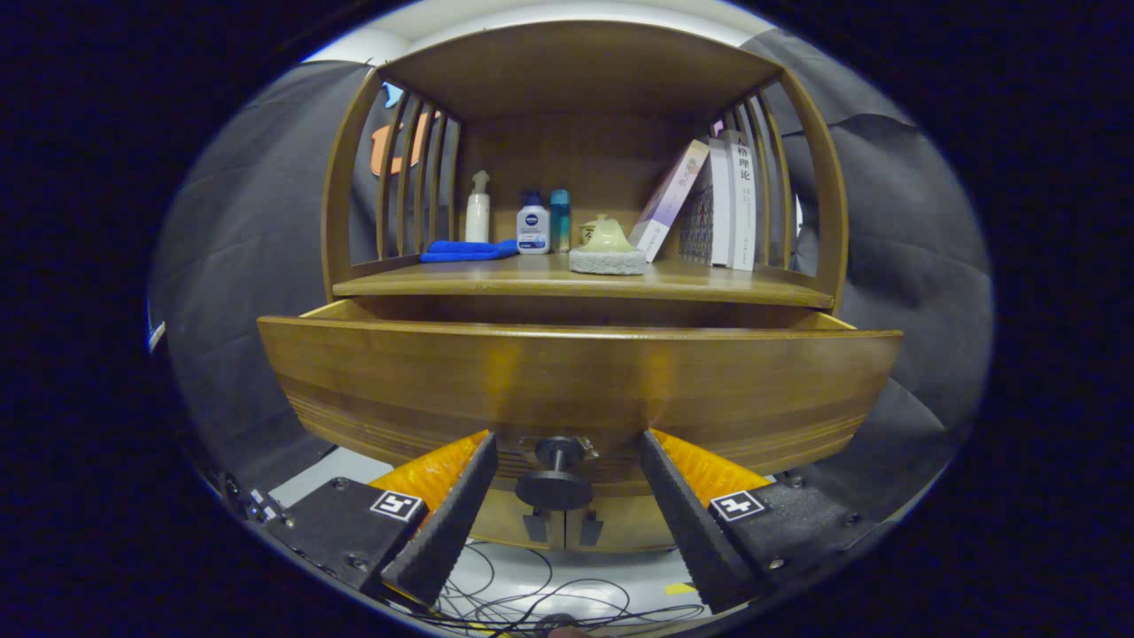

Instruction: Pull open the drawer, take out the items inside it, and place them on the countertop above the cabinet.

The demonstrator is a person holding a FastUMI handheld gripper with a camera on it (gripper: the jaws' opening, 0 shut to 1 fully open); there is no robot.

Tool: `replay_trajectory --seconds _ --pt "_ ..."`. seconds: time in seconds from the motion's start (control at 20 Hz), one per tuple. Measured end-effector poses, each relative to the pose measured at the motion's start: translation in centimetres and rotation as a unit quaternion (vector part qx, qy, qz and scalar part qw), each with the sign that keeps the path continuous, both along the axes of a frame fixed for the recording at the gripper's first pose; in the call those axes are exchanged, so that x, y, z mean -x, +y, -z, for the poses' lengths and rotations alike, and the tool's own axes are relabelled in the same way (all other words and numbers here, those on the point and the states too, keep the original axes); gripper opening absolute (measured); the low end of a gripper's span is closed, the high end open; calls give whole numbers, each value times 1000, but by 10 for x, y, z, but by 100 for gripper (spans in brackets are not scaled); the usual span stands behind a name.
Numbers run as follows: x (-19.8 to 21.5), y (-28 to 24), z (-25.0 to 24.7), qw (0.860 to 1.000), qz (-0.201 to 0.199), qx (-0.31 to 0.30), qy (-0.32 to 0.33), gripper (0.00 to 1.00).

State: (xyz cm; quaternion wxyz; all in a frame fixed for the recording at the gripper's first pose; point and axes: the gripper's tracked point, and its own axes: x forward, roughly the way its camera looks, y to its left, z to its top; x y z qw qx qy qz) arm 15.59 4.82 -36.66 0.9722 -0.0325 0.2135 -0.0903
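Observation:
A wooden cabinet's drawer (576, 381) stands pulled out toward me, its curved front just ahead of the fingers. Its dark round knob (555, 483) sits between my two fingertips with a gap on each side. My gripper (564, 443) is open, neither finger touching the knob. The drawer's inside is hidden behind its front panel. Above it lies the wooden countertop (496, 283) of the cabinet.
On the countertop stand a blue folded cloth (468, 251), a white spray bottle (478, 208), a white-and-blue bottle (532, 226), a teal bottle (560, 221), a pale green ornament on a grey stone (608, 252) and leaning books (718, 208). Cables (532, 594) lie on the floor below.

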Motion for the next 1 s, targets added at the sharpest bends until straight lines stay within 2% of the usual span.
replay_trajectory --seconds 0.2,0.5,0.8,1.0 --pt "-18 -3 1 1000 3 -15 5 100" --pt "-42 -9 4 1000 -6 0 15 100" --pt "-68 -14 5 1000 5 -6 27 100" --pt "-78 -18 6 999 10 20 40 100"
